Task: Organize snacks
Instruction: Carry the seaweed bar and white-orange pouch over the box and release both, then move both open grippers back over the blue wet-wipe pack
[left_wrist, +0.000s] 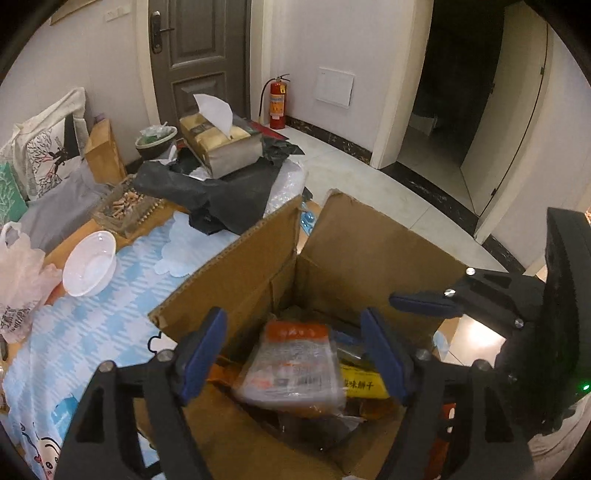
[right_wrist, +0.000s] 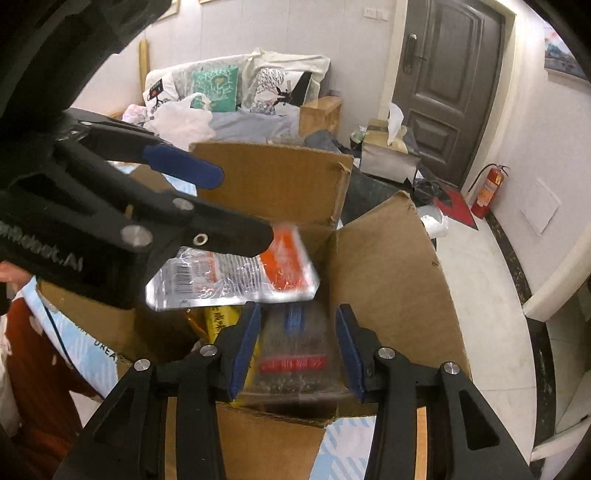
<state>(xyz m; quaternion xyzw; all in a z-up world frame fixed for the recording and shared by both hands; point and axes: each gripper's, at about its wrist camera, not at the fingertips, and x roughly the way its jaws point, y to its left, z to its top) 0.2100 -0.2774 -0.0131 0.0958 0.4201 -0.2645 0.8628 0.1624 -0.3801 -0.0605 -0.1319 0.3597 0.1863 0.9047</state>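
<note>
several snacks already lie in the cardboard box (left_wrist: 369, 240); left gripper (left_wrist: 295, 350) open over an orange-topped packet (left_wrist: 291, 365), right gripper (right_wrist: 295, 347) part-open around a red-labelled packet (right_wrist: 295, 354) at 6 o'clock, grip unclear

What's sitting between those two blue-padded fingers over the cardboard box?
In the left wrist view, a clear plastic snack packet with an orange label lies between the left gripper's fingers, inside the open brown cardboard box.

One cardboard box (left_wrist: 369, 240), one white bowl (left_wrist: 90, 264), one tissue box (left_wrist: 221, 147), one fire extinguisher (left_wrist: 277, 101), two tongs (left_wrist: 295, 354).
</note>
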